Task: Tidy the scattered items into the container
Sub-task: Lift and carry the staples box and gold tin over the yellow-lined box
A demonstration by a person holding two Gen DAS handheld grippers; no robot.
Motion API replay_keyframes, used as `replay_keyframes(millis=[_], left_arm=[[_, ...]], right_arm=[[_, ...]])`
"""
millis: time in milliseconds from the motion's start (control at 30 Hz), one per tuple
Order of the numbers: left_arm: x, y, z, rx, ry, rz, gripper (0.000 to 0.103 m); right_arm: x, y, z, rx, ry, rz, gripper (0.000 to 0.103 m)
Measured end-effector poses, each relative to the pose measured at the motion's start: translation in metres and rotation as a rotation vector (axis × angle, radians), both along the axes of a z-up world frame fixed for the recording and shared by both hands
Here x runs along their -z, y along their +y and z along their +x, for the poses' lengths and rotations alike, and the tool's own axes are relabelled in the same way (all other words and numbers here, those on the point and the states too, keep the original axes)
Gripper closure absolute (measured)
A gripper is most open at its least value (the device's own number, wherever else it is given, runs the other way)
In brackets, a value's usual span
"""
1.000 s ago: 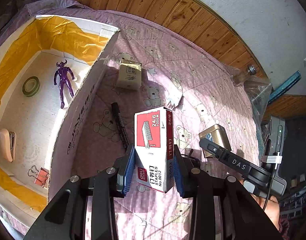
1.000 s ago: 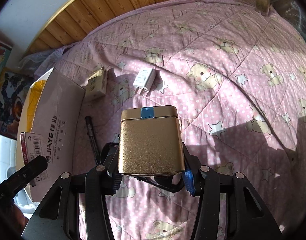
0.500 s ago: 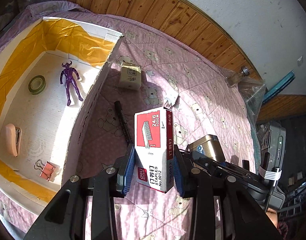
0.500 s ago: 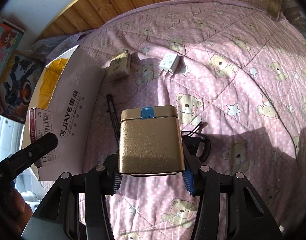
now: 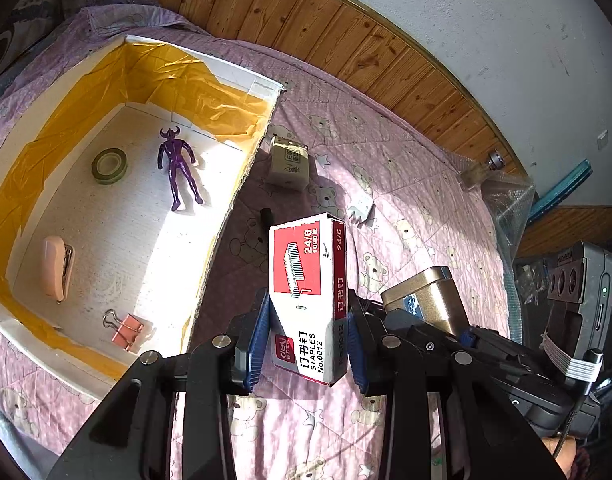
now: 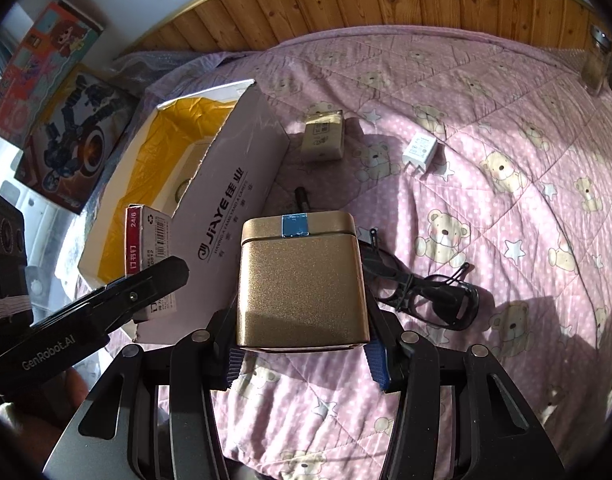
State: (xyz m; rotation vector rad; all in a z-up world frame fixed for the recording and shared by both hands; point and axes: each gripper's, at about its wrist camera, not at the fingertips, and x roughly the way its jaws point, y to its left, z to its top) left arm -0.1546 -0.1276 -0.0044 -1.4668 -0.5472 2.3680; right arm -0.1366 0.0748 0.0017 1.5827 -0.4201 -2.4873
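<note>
At left, an open white cardboard box lined with yellow tape [image 5: 242, 168] is sitting on a pink quilted bed cover printed with teddy bears [image 5: 405, 184], already holding a green tape roll [image 5: 109, 165], a purple plastic figure [image 5: 180, 170], a pink stapler [image 5: 57, 268] and a copper binder clip [image 5: 124, 328]. Just beside its near wall, the left hand-held gripper [image 5: 307, 344] is clamping a red-and-white cardboard box of staples [image 5: 309, 288] upright between blue pads, and it has been edging closer to the container over the past second, so the interior now fills more of the left wrist view. To its right, the right hand-held gripper [image 6: 302, 354] is grasping a gold square tin with a blue tape strip [image 6: 300, 276], which has likewise travelled toward the box wall. Both items are being carried above the bed, neither yet over the opening; the drop-off looks imminent. Remaining on the cover are a beige carton [image 6: 323, 138], a black marker [image 6: 302, 198], a white plug adapter [image 6: 419, 152] and a black cable [image 6: 425, 292].
</note>
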Motion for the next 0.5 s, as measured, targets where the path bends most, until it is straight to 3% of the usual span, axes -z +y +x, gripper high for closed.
replay_keyframes(millis=[233,500], left_arm=[[-0.003,-0.013,0.004,-0.026,0.011,-0.049,0.067],[-0.005,-0.024,0.006,-0.048,0.014,-0.045,0.067]], right_arm=[[-0.011,-0.017,-0.004,-0.042,0.018,0.013,0.051],[-0.023,-0.034,-0.008,-0.082,0.035,0.022,0.051]])
